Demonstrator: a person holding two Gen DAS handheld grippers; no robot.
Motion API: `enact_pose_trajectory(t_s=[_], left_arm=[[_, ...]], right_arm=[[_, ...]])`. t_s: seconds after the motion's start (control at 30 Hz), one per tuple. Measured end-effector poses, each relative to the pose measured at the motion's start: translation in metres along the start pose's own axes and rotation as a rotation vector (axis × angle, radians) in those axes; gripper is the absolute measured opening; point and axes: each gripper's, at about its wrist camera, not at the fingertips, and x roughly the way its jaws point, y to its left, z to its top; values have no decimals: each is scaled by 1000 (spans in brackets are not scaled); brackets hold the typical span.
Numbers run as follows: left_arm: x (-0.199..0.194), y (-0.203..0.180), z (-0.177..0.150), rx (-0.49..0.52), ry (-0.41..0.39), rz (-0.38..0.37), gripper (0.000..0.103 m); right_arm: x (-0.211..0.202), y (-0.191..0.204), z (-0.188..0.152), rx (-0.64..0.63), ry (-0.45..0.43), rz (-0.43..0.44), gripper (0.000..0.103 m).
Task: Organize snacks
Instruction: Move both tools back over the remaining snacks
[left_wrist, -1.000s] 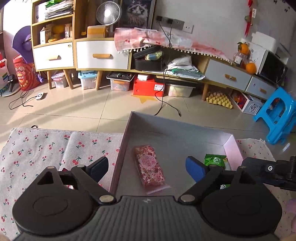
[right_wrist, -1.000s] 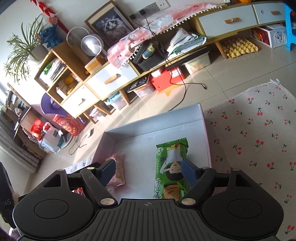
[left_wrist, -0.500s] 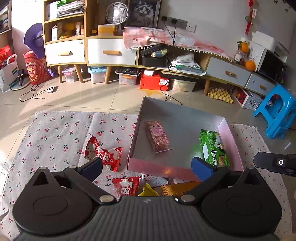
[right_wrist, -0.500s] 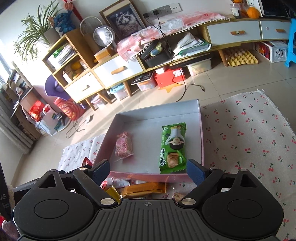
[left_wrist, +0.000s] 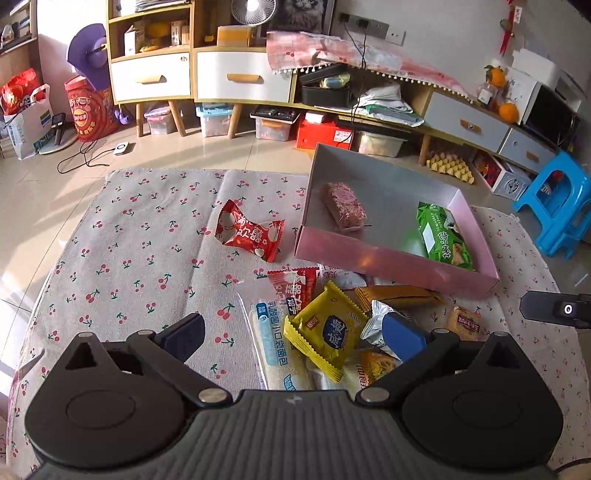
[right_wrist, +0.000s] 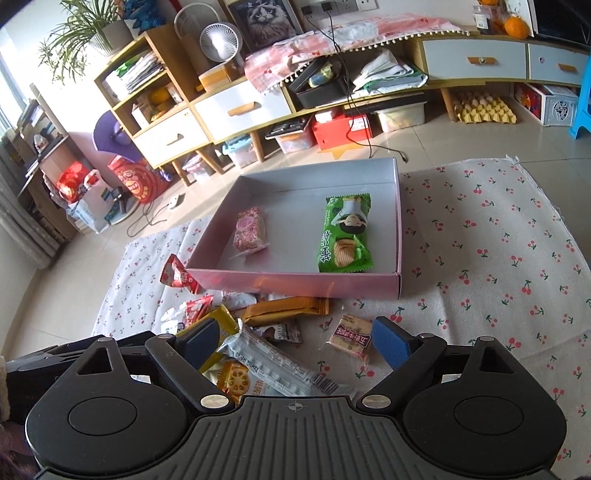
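Note:
A pink box (left_wrist: 388, 264) (right_wrist: 295, 284) with a grey inside lies on the cherry-print cloth (left_wrist: 129, 240). It holds a pink snack bar (left_wrist: 343, 206) (right_wrist: 249, 229) and a green chips packet (left_wrist: 443, 236) (right_wrist: 345, 236). In front of the box is a loose pile of snacks. My left gripper (left_wrist: 293, 332) is open above the pile, with a yellow packet (left_wrist: 325, 332) and a white bread packet (left_wrist: 269, 339) below its gap. My right gripper (right_wrist: 295, 342) is open over a long silver packet (right_wrist: 273, 362), with a small cracker packet (right_wrist: 351, 338) near its right finger.
A red candy wrapper (left_wrist: 249, 230) (right_wrist: 177, 275) lies apart, left of the box. An orange bar (right_wrist: 284, 308) rests against the box's front wall. Beyond the cloth are tiled floor, a blue stool (left_wrist: 554, 206) and low cabinets (left_wrist: 240, 77).
Both grippers have drawn back from over the box toward the near side. The snack pile has come into view below them. Both jaws stand a little wider.

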Motion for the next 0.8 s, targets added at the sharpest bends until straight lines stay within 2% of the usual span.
enact_pose_trajectory(t_s=[0.17, 0.27, 0.43, 0.6, 0.8], left_arm=[[7, 9, -11, 1, 1, 4, 102], [11, 10, -17, 41, -10, 0, 102], [13, 5, -31, 207, -35, -51, 102], [16, -4, -40, 376, -82, -71, 102], [26, -17, -42, 472, -89, -81, 97]], right_arm=[[10, -4, -18, -19, 12, -3, 91], [16, -1, -28, -55, 14, -29, 91], [24, 5, -37, -125, 23, -8, 91], [39, 7, -39, -188, 50, 27, 91], [58, 4, -41, -215, 90, 58, 91]])
